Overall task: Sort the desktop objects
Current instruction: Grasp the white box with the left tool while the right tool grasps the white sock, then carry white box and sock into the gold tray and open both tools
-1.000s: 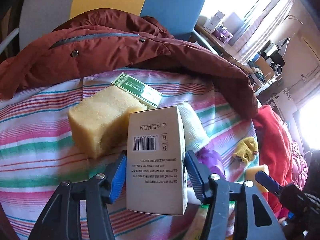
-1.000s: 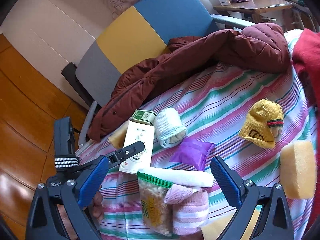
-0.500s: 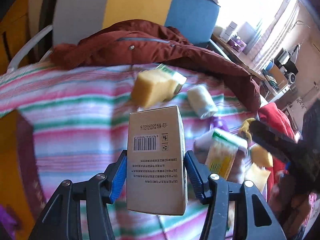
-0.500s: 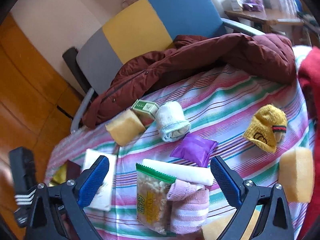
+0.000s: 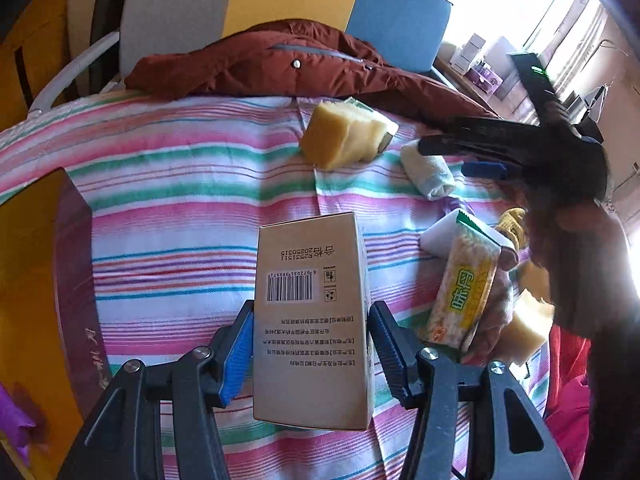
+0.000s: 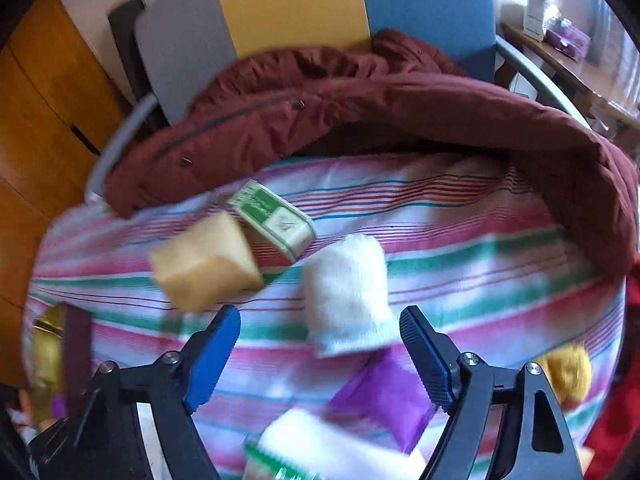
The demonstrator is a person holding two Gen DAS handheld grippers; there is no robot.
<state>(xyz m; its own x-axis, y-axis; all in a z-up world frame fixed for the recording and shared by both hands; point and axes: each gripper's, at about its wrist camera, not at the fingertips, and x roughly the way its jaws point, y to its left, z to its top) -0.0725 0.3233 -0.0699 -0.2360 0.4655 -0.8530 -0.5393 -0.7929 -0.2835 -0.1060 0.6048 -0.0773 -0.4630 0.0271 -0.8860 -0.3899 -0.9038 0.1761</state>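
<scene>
The left gripper (image 5: 311, 344) clamps the carton (image 5: 312, 320) above the striped cloth (image 5: 180, 200). The right gripper (image 6: 320, 354), jaws closing on nothing, aims at the white sock roll (image 6: 346, 292). Risk: the 2 pads may pinch cloth too, dragging neighbouring items.

Bare striped cloth (image 5: 192, 216) open at left, dark box (image 5: 74, 280) walling its edge, yellow sponge (image 5: 344, 136) and white roll (image 6: 348, 292) crowding centre, maroon jacket (image 6: 360, 120) apparently blocking the far side
</scene>
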